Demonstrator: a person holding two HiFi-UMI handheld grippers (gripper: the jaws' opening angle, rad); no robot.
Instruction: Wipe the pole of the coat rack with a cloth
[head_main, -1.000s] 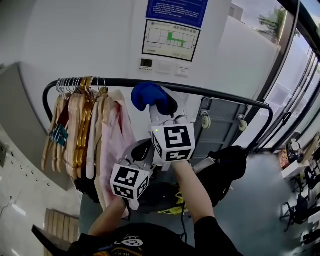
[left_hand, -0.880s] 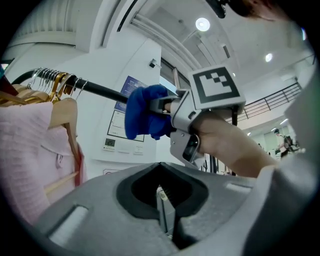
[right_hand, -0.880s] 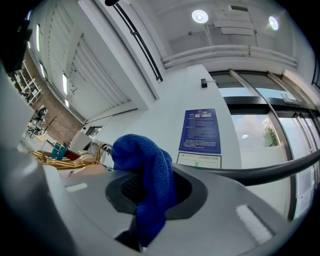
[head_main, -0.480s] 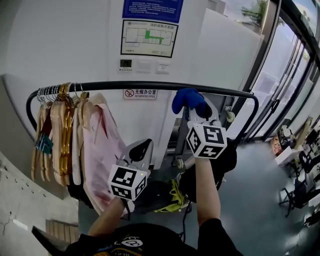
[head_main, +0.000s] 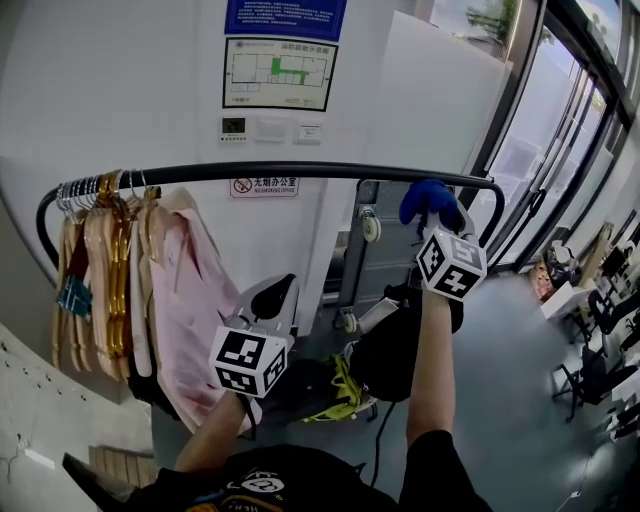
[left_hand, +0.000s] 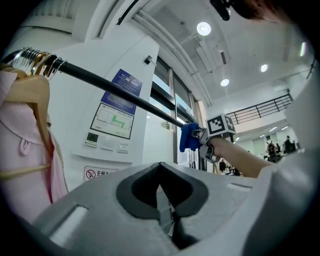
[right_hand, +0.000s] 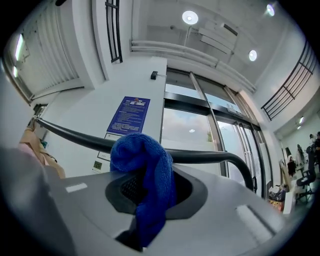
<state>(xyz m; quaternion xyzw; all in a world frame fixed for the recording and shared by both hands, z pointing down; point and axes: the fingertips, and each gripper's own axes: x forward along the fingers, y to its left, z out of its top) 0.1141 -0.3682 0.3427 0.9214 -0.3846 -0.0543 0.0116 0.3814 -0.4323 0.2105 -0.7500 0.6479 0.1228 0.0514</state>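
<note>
The coat rack's black pole (head_main: 300, 170) runs level across the head view and bends down at its right end (head_main: 494, 200). My right gripper (head_main: 436, 212) is shut on a blue cloth (head_main: 424, 196), which is pressed on the pole near that right bend. In the right gripper view the blue cloth (right_hand: 145, 175) hangs from the shut jaws in front of the pole (right_hand: 210, 157). My left gripper (head_main: 272, 300) hangs low, away from the pole, shut with nothing in it. In the left gripper view the pole (left_hand: 120, 95) crosses overhead and the cloth (left_hand: 189, 138) shows far off.
Wooden hangers (head_main: 95, 270) and a pink garment (head_main: 190, 300) crowd the pole's left end. A white wall with a floor-plan sign (head_main: 278, 72) stands behind. A metal cart (head_main: 375, 250) and dark bags (head_main: 390, 360) sit below the pole. Glass doors (head_main: 560, 160) line the right side.
My right gripper has slid the blue cloth along the pole from near its middle to the right end. The left gripper has stayed low.
</note>
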